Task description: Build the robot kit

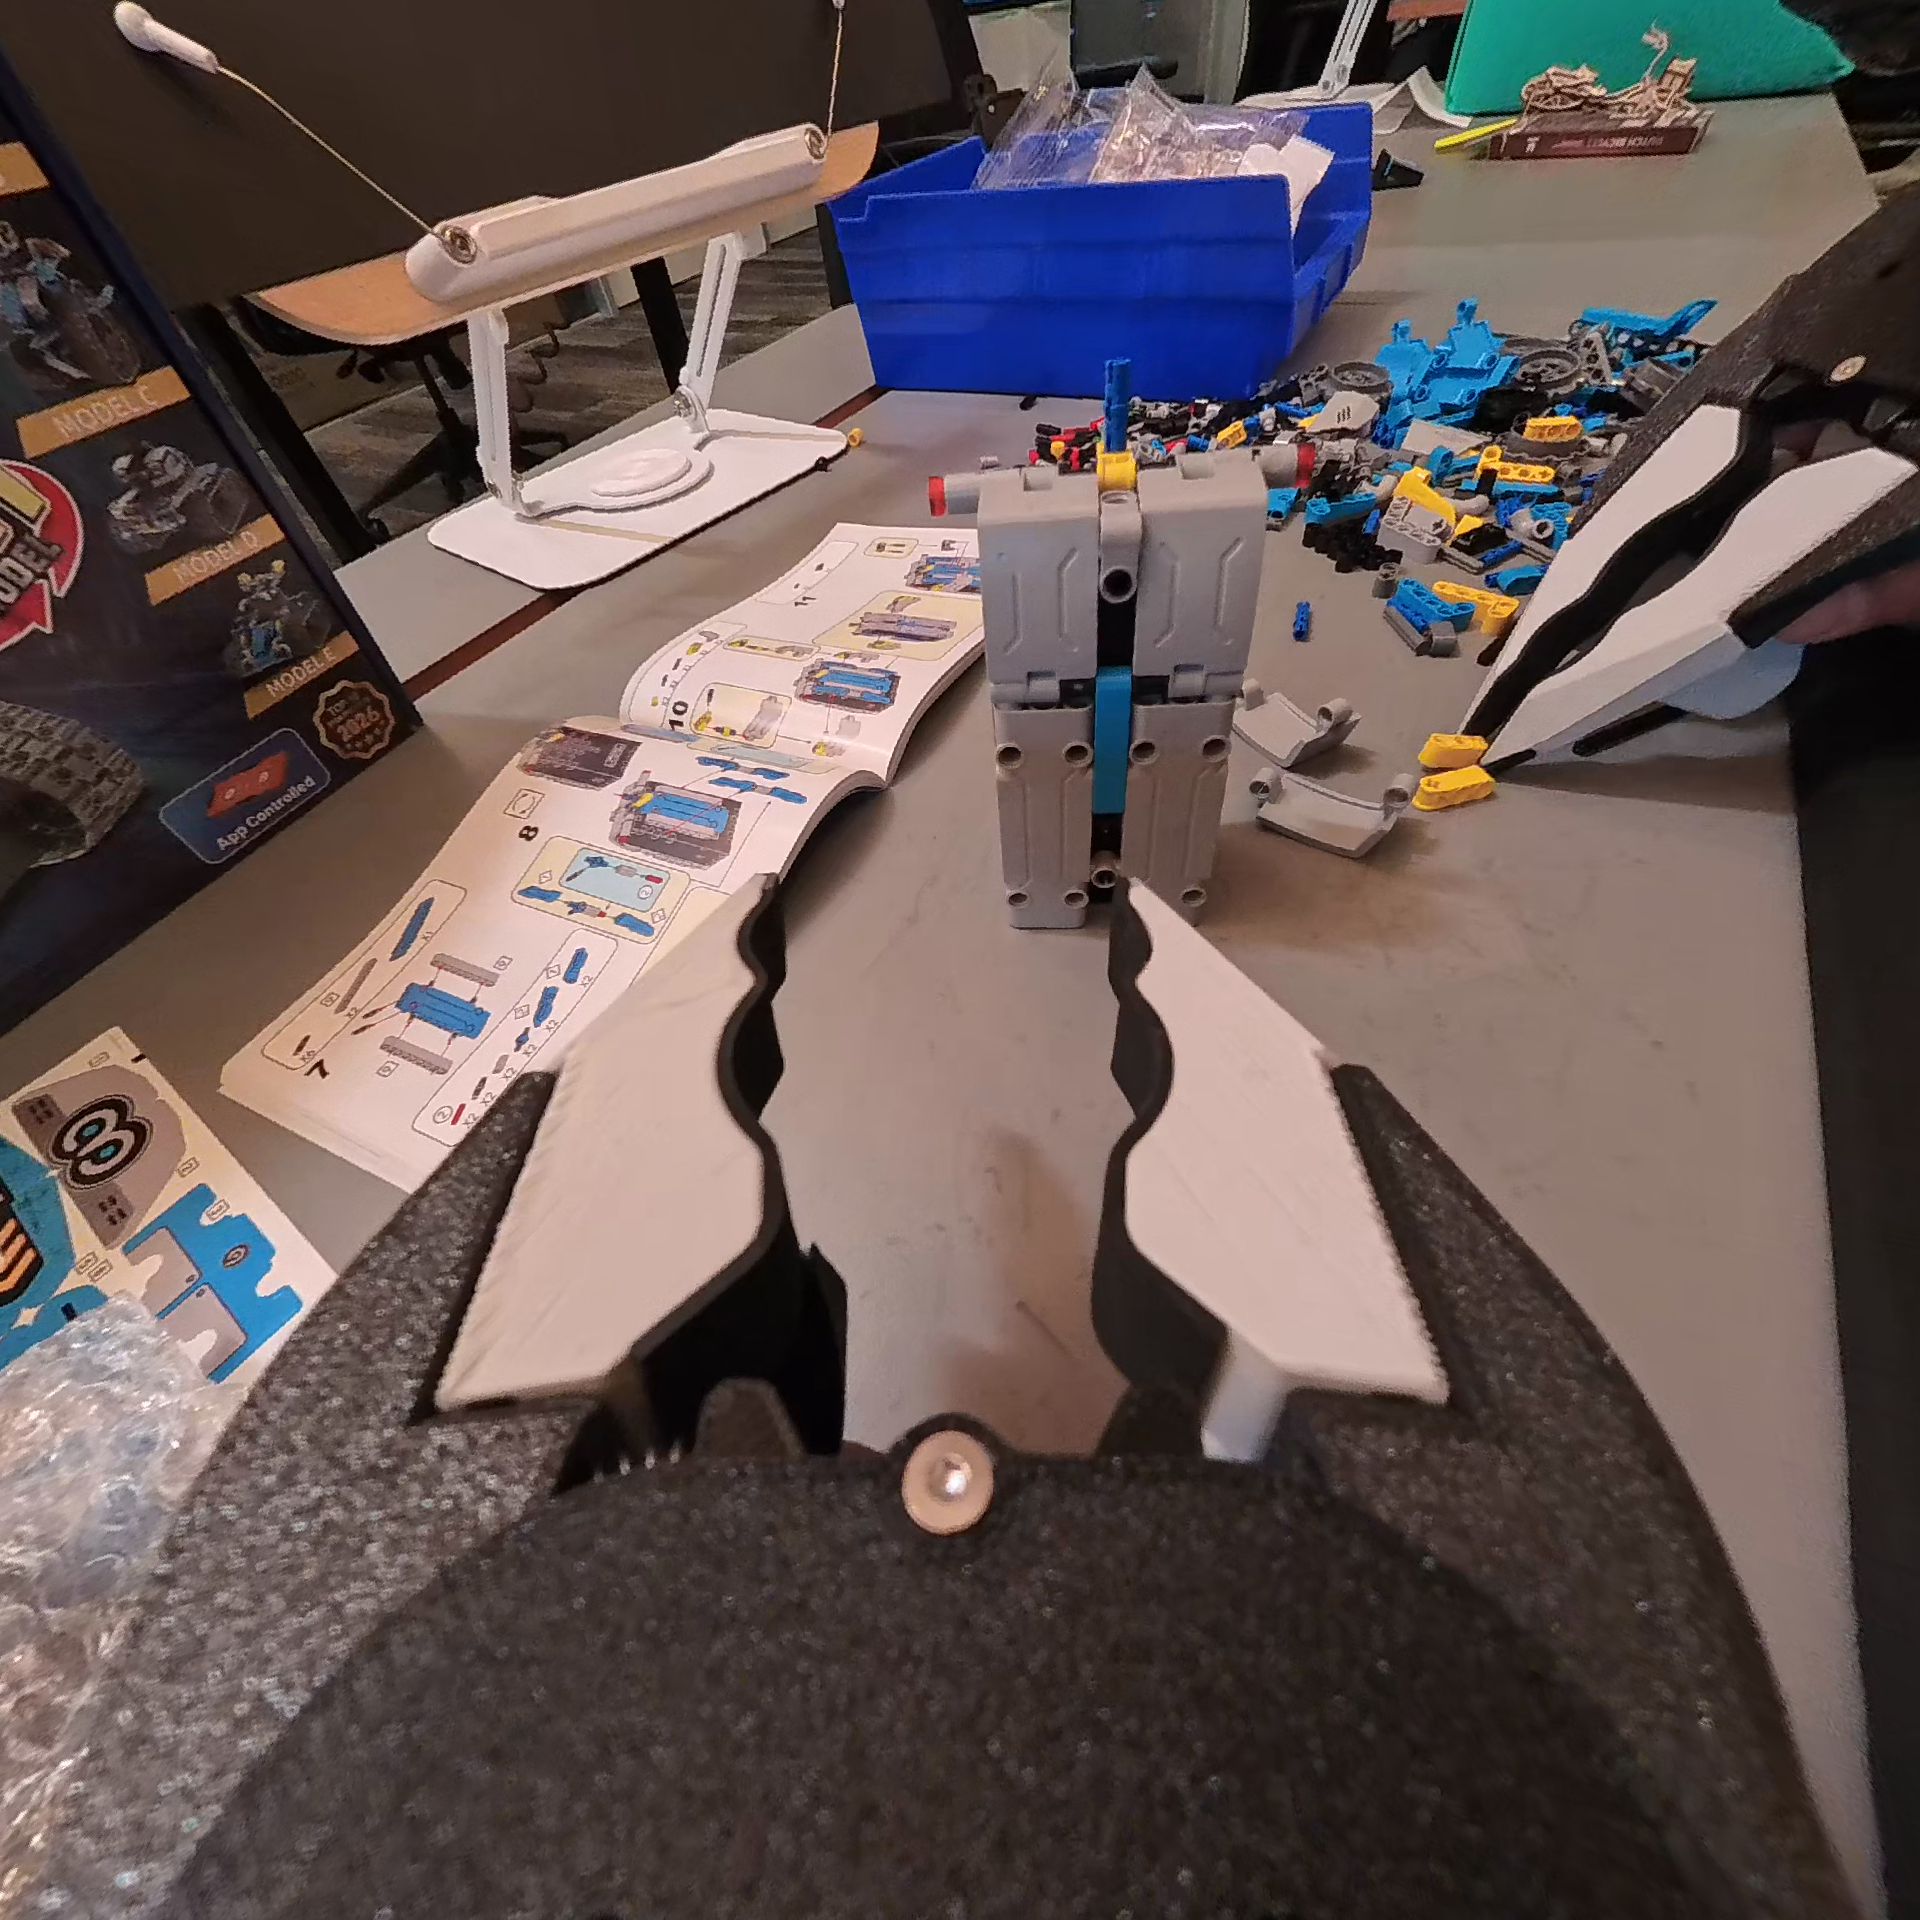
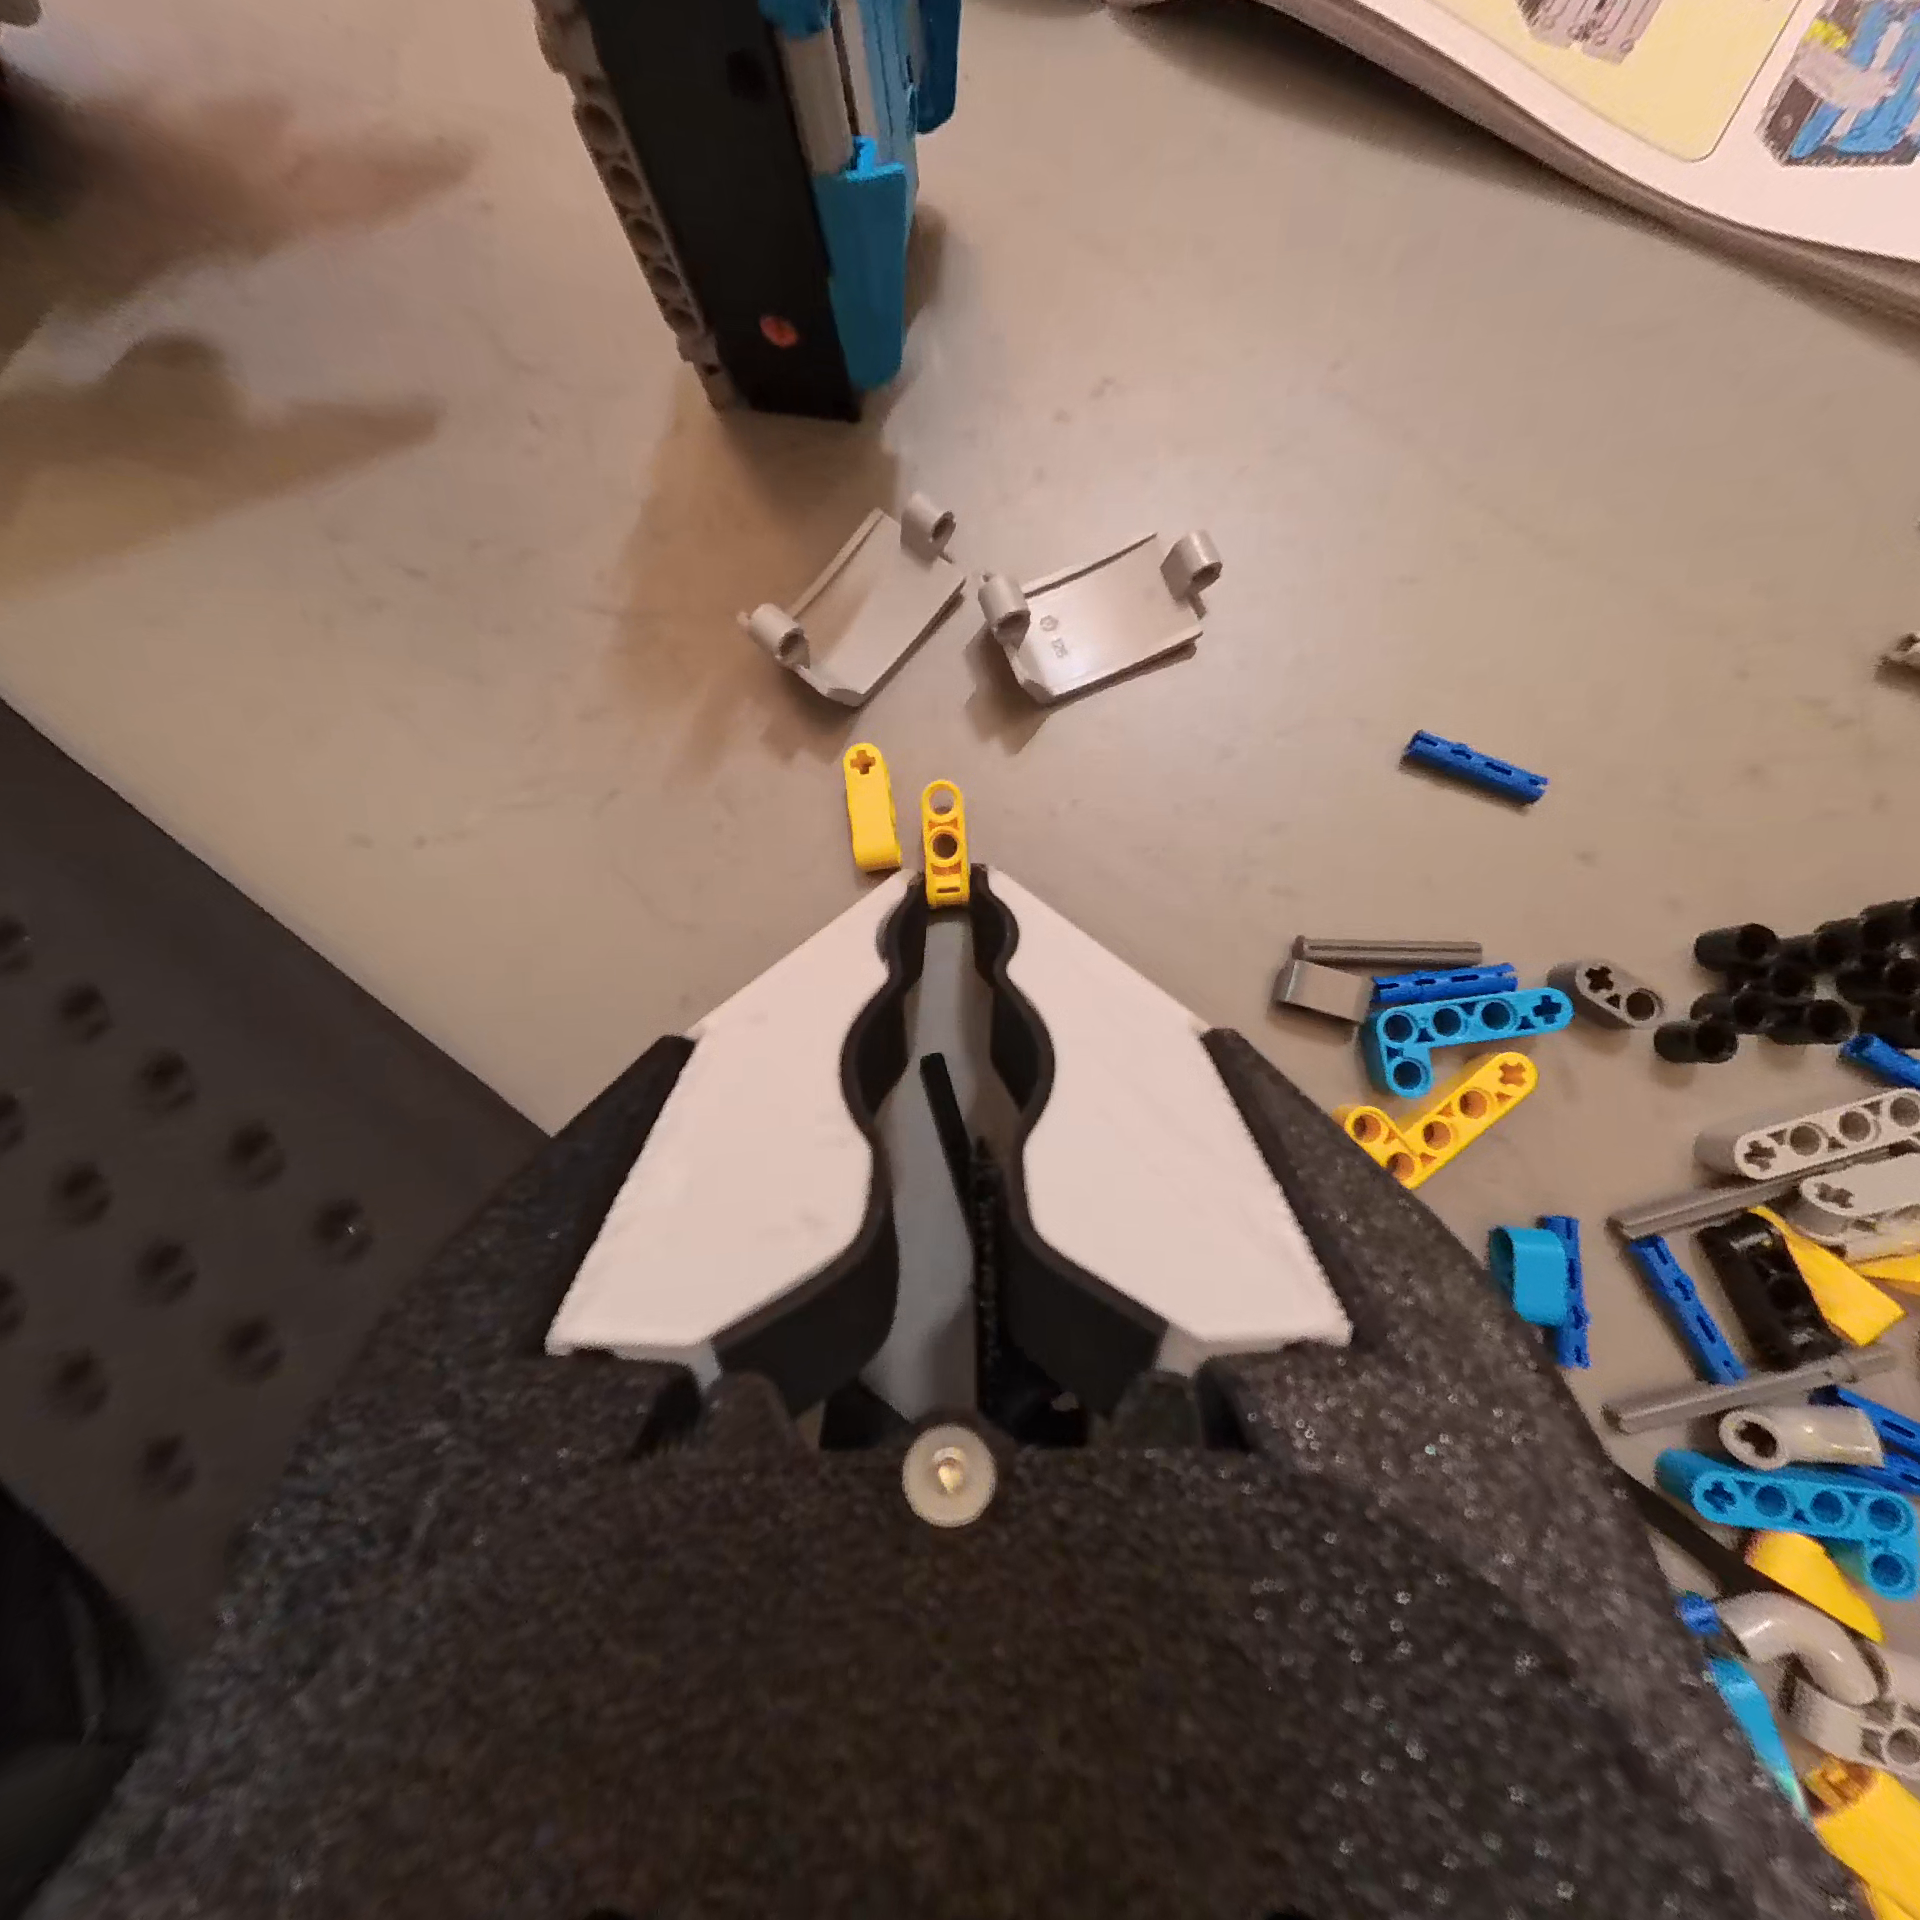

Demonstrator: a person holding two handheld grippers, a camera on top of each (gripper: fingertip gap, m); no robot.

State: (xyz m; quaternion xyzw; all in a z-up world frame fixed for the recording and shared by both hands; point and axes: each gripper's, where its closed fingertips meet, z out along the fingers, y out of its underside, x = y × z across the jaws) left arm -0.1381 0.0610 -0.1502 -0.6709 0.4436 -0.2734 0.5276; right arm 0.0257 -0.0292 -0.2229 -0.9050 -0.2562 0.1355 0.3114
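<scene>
My left gripper (image 1: 945, 899) is open and empty, its tips just short of an upright grey, black and blue brick assembly (image 1: 1117, 665) standing on the grey table. My right gripper (image 2: 943, 883) is shut on a small yellow connector piece (image 2: 943, 836) at the table surface; a second yellow piece (image 2: 871, 805) lies just left of it. In the left wrist view the right gripper (image 1: 1488, 750) shows at the right, tips at the two yellow pieces (image 1: 1455, 769). Two grey curved panels (image 2: 977, 613) lie beyond. The assembly also shows in the right wrist view (image 2: 769, 208).
An open instruction booklet (image 1: 623, 831) lies left of the assembly. A blue bin (image 1: 1101, 270) with plastic bags stands behind. A pile of loose pieces (image 1: 1455, 457) spreads at the right, also in the right wrist view (image 2: 1714, 1195). A product box (image 1: 156, 582), sticker sheet (image 1: 135, 1205) and white stand (image 1: 623, 343) are at the left. Tip to tip, the grippers are about 20 centimeters apart.
</scene>
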